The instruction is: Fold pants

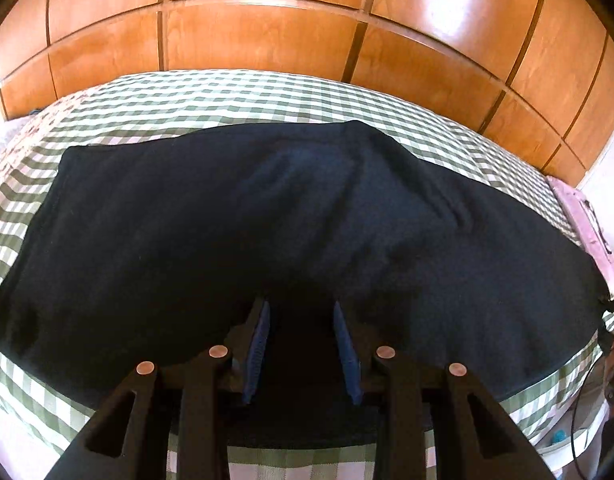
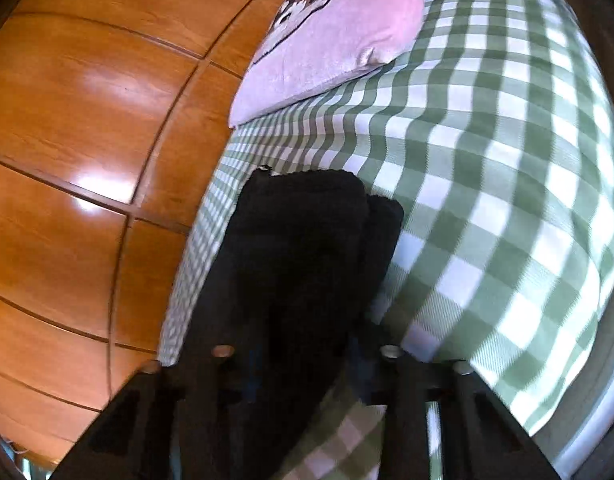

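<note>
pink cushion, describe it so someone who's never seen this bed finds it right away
Start at the bed with the green-and-white checked cover, set against the wooden wardrobe. At one end lies the pink cushion, the only pink thing, with a dark printed figure, unlike the plain dark pants.

Checked bedspread (image 2: 487,200) beside the pants (image 1: 267,208) lies free; wardrobe (image 1: 267,32) and pink pillow (image 2: 339,28) hem the bed's far edges.
</note>
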Action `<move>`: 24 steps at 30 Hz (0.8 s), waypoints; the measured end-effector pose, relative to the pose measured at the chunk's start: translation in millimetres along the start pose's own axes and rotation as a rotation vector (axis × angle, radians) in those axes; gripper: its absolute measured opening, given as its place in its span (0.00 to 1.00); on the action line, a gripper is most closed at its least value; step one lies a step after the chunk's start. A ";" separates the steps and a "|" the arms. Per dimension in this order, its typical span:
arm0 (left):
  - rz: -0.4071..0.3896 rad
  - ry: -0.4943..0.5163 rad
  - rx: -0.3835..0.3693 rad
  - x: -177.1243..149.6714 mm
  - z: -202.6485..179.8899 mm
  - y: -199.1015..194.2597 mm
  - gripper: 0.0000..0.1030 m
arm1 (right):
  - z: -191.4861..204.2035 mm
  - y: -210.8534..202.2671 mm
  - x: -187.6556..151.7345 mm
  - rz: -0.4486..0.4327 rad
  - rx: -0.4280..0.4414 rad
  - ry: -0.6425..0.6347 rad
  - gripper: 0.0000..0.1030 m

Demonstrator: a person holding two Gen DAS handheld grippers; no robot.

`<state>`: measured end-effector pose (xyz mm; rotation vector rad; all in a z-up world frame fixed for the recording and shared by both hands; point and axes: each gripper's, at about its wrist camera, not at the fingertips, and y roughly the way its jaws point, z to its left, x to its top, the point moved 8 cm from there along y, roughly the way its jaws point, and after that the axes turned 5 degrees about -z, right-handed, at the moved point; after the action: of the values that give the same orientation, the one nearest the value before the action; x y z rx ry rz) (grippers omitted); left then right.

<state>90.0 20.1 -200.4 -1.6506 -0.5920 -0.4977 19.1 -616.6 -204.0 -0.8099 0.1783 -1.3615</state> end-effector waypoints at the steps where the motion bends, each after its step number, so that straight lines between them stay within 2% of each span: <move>1: 0.003 0.001 0.008 0.5 -0.7 -0.1 0.32 | 4.3 0.6 -0.4 0.004 -0.014 -0.029 0.25; 5: 0.001 -0.014 0.021 1.8 -1.6 -2.6 0.32 | 21.5 -7.2 -0.2 0.014 -0.056 -0.156 0.16; 8: -0.006 -0.012 0.020 2.0 -4.7 -5.5 0.32 | 56.6 -20.8 1.3 -0.010 -0.012 -0.256 0.16; 12: -0.013 0.003 0.011 2.4 -9.0 -8.2 0.32 | 110.8 -27.8 -13.4 -0.003 0.044 -0.406 0.16; 18: -0.033 0.004 -0.005 4.2 -11.1 -14.7 0.32 | 172.5 -24.7 -61.2 0.070 0.118 -0.562 0.16; 24: -0.038 -0.006 -0.018 3.9 -9.7 -17.0 0.32 | 220.8 -23.0 -133.6 0.193 0.203 -0.726 0.16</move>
<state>82.3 12.9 -183.4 -1.6610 -0.6257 -0.5279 91.3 -404.0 -74.8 -1.0326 -0.4334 -0.8224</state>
